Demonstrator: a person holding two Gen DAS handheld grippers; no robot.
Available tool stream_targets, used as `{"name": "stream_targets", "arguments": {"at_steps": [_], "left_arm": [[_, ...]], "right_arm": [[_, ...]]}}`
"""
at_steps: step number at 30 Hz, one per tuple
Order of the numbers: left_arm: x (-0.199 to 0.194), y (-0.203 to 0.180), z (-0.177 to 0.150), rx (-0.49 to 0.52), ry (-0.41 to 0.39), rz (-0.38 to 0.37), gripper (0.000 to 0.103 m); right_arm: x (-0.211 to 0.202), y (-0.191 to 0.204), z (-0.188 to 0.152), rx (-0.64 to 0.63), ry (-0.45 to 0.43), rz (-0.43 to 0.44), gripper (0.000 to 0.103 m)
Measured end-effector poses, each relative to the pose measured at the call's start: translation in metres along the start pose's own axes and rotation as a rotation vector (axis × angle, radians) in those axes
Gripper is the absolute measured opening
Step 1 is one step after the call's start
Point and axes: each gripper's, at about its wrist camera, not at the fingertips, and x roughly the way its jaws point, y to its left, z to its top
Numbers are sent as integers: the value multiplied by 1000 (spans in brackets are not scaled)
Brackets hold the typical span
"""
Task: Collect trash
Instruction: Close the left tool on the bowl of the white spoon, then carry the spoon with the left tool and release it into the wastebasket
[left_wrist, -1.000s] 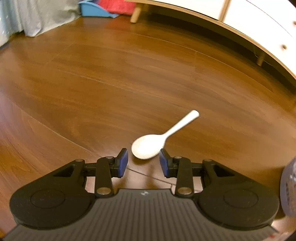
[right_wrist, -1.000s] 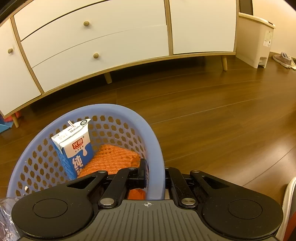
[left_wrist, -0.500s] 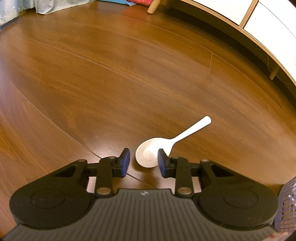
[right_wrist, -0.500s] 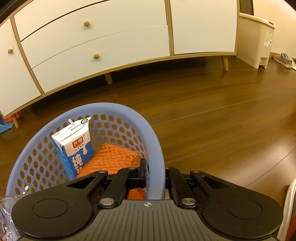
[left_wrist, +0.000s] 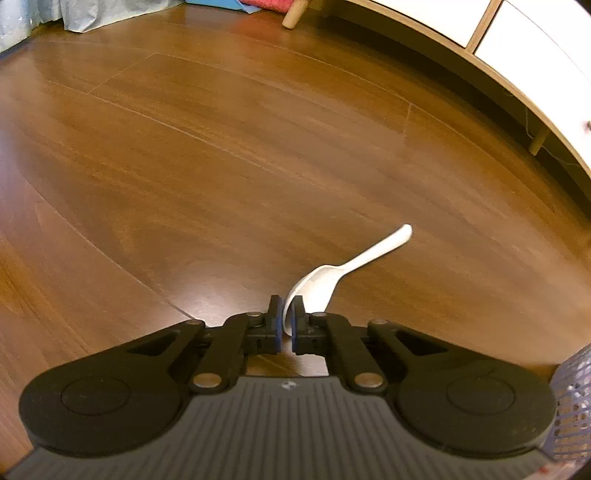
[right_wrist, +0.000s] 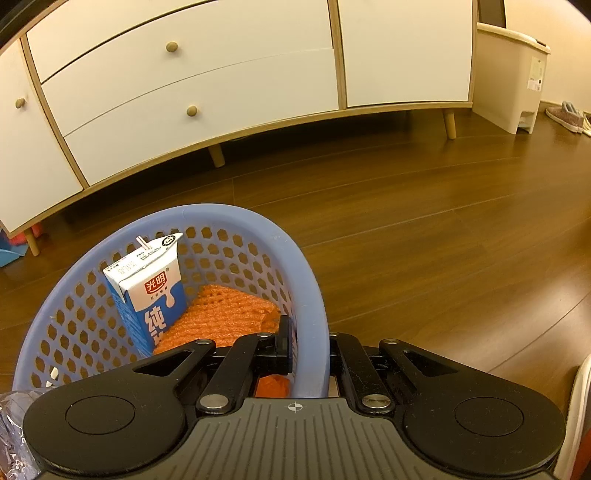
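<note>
A white sideboard (right_wrist: 221, 85) fills the top of the right wrist view above the wood floor (left_wrist: 221, 166). Lower left, the blue basket (right_wrist: 314, 295) holds a milk carton (right_wrist: 155, 291) and orange netting (right_wrist: 225, 314); the right gripper (right_wrist: 308, 345) is clamped on its rim. Lower centre of the left view, the left gripper (left_wrist: 286, 319) pinches the white spoon (left_wrist: 325, 280) by its bowl.

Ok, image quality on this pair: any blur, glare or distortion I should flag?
Left wrist view: the floor is slightly soft, with a pale glare patch before the left tongs; the spoon stays readable. Right wrist view: sharp, carton print legible, but fisheye bows the cabinet edge. Both have a warm yellow cast.
</note>
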Motion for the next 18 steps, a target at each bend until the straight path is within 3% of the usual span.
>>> {"name": "stream_targets", "arguments": {"at_steps": [10,18], "left_arm": [[-32,-20,-5,21,-26,-44,0],[-83,-55,-4,60,-79,-133,0]], "right_arm": [[-1,1,0,-23,-6,11,1],[-7,7,0,-54,-18,31,1]]}}
